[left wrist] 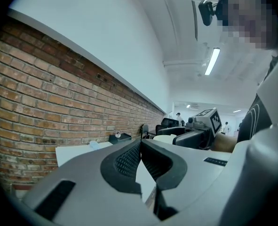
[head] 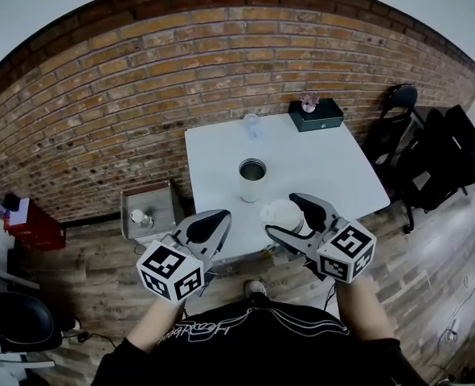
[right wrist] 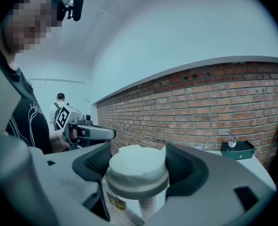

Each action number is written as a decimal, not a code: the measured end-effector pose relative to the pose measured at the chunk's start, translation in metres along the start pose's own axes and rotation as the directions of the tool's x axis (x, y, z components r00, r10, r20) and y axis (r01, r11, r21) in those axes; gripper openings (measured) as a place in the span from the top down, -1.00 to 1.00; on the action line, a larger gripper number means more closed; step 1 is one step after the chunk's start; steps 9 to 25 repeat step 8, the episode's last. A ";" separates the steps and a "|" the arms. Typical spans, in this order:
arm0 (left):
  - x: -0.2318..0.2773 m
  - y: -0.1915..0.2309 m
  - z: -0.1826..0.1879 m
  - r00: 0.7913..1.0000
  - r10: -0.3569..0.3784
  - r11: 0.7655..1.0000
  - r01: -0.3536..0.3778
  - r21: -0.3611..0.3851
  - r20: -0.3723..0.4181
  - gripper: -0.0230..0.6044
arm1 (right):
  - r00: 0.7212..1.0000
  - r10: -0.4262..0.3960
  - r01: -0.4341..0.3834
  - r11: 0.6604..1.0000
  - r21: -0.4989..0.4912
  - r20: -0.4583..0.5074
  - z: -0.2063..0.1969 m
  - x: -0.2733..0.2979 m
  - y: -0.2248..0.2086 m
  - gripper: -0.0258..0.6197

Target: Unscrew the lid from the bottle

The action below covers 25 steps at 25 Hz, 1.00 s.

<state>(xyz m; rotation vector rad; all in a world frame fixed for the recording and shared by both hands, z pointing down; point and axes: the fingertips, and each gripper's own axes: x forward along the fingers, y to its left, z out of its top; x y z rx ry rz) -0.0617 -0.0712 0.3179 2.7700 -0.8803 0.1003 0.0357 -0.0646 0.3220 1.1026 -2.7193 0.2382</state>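
Right gripper (head: 285,215) clamps the white lid (right wrist: 139,166), already off the open bottle (head: 251,180) standing just beyond on the table (head: 333,167). My left gripper (left wrist: 140,145) is closed and empty. If I loosen my squeeze, the lid could fall and roll off the near edge.

Your left tongs (left wrist: 141,142) are closed, the ribbed pads (left wrist: 128,160) pressed together at the tips with nothing between them. Beyond the tips lies a white table (left wrist: 73,153), and a small black box (left wrist: 120,137) sits at its far end, just left of the tips. A brick wall (left wrist: 44,102) runs along the left of the tongs. Right of the tips, your right tongs (left wrist: 174,133) grip a white lid (left wrist: 164,138). High above them, a strip light (left wrist: 212,61) glows.
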 end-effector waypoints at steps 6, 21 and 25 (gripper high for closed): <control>0.010 0.004 0.004 1.000 0.002 1.000 -0.002 -0.003 -0.005 0.83 | 1.000 0.008 -0.008 1.000 -0.007 -0.004 0.002 0.003 -0.008 -0.19; 0.014 0.005 0.004 1.000 0.004 1.000 -0.004 -0.004 -0.008 0.83 | 1.000 0.010 -0.010 1.000 -0.009 -0.005 0.003 0.003 -0.010 -0.19; 0.014 0.005 0.004 1.000 0.004 1.000 -0.004 -0.004 -0.008 0.83 | 1.000 0.010 -0.010 1.000 -0.009 -0.005 0.003 0.003 -0.010 -0.19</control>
